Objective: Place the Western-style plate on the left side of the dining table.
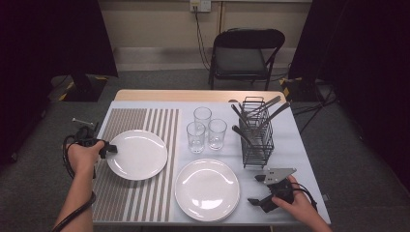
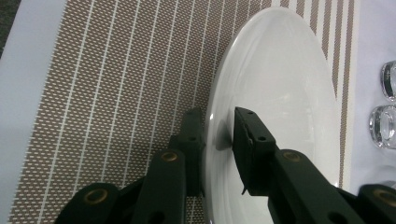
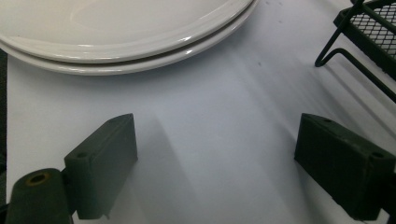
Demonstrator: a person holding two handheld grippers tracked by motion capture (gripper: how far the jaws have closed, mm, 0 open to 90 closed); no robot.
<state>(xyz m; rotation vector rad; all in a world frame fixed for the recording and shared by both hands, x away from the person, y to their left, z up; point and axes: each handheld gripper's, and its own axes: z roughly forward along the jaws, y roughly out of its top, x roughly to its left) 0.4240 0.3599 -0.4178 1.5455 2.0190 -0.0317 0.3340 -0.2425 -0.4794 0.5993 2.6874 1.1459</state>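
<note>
The left tongs [image 1: 112, 149] sit at the left edge of a white plate [image 1: 138, 154] that lies on the striped brown placemat [image 1: 121, 193] on the left half of the desk [image 1: 300, 145]. In the left gripper view the two black jaws straddle the plate's rim [image 2: 219, 140] — one below it against the mat, the other above it on the plate's inner face. The upper jaw's pad stands a little clear of the china, casting a shadow, so the jaws are narrowly apart around the rim and whether they press on it I cannot tell for sure; they look just off it.

The right tongs [image 1: 261, 189] rest low at the near right corner of the desk, jaws wide apart with bare white desk between them. Just beside them, toward the middle, is a stack of two white plates [image 1: 207, 189] — the right gripper view shows their two rims [image 3: 140, 51] one on the other.

Behind the stack stand three clear glasses [image 1: 205, 129], close together. To their right a black wire caddy [image 1: 257, 140] holds several dark-handled utensils, upright and leaning.
</note>
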